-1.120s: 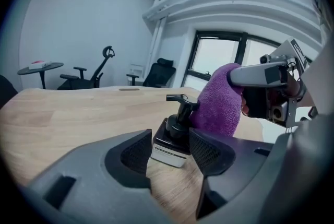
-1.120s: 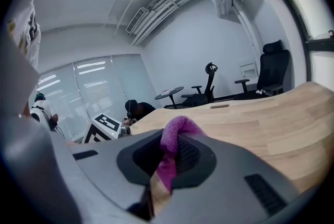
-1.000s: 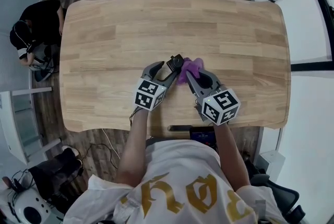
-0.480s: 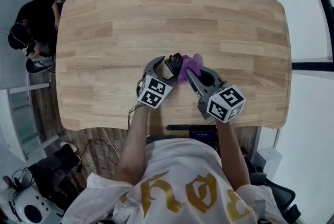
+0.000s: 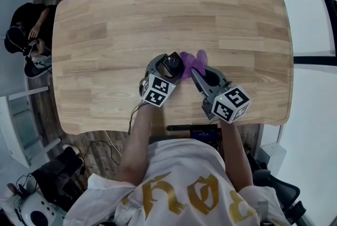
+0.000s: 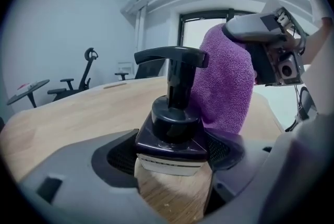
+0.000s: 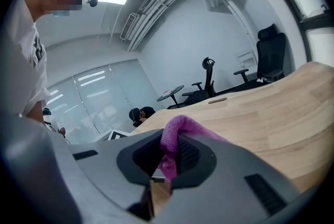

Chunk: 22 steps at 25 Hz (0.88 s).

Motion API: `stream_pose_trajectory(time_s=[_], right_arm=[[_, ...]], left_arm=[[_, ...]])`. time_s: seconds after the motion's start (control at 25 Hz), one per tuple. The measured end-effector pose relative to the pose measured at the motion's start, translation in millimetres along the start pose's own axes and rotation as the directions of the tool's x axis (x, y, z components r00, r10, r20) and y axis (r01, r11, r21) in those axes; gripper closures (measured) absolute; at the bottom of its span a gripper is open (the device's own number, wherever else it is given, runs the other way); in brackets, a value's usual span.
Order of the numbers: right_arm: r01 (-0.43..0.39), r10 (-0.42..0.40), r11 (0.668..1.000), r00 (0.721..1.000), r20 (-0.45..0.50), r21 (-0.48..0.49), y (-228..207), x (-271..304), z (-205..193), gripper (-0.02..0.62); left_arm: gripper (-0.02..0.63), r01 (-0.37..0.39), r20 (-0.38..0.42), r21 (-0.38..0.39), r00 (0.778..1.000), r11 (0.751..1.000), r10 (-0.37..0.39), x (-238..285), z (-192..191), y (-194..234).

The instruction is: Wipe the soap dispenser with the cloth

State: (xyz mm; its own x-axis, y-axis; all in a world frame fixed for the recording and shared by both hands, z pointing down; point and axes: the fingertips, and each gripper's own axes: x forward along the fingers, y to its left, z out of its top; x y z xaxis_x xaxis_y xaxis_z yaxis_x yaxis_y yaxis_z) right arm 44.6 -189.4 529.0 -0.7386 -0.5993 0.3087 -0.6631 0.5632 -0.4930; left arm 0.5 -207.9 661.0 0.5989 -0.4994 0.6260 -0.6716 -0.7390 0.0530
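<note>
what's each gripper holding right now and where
Right gripper pinches the purple cloth by a fold. Left gripper: jaws just opened, soap dispenser between them, ungripped.

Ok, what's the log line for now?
left gripper: just opened, soap dispenser between jaws | right gripper: shut on cloth | cloth beside soap dispenser

Purple cloth [image 5: 193,61], black soap dispenser [image 5: 171,65]
</note>
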Motion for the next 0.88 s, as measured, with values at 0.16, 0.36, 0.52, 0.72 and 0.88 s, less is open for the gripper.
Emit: stream_pose_trajectory(time_s=[0.16,0.36,0.52,0.72,0.88], right_arm=[[0.008,-0.008,1.0,1.0,-0.003,0.005,-5.5,-1.7,-2.4,0.567],[0.016,-0.016,1.0,1.0,-0.008,0.01,-9.5,-0.7,-5.1,0.566],[0.031,-0.03,0.999,0.999,-0.014,0.015,-13.2,-2.4,-8.0,0.566],[0.025,-0.025,1.0,1.0,-0.006,0.007,-11.1,-8.4,-1.4,0.566],[-0.014,0.014,1.0,1.0,0.002,0.001,1.9,-11.6,6.6,0.566]], left_arm=[[0.268,-0.002,-0.025,0.02,1.0,1.0,0.003,5.4,-2.7,-2.2],[0.268,-0.036,-0.055,0.075,0.998,0.997,0.04,15.2,-11.0,1.0],[0.268,-0.071,-0.009,0.074,0.997,0.995,0.072,16.9,-9.9,3.2],[0.27,-0.004,-0.054,-0.001,0.999,1.0,0.004,14.3,-11.2,-0.2],[0.27,0.017,-0.03,-0.041,0.999,0.999,-0.018,-0.5,-1.4,-2.3]])
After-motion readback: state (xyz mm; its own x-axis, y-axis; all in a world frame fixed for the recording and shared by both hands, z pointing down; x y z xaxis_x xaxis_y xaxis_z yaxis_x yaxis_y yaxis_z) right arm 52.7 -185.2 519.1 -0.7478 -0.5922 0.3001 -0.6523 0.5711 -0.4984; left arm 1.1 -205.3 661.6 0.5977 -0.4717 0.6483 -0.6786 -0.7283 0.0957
